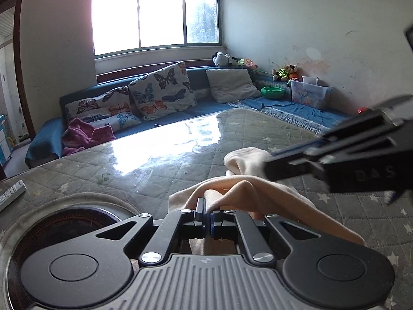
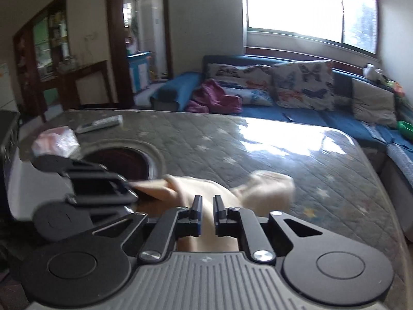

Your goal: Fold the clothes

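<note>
remote (image 1: 11,193) lies at the table's (image 1: 160,160) left edge, beside a round dark opening (image 1: 67,222). left gripper (image 1: 207,215) is clenched on a fold of the cream cloth (image 1: 260,193), bunched mid-table. right gripper (image 2: 206,208) has its fingers parted, cloth between them; grip unclear.

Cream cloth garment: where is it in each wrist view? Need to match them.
Left wrist: cream cloth garment low centre, pinched by the left gripper.
Right wrist: centre, running down between the right gripper fingers, blurred.
Shared landmark: round dark recess in the table.
</note>
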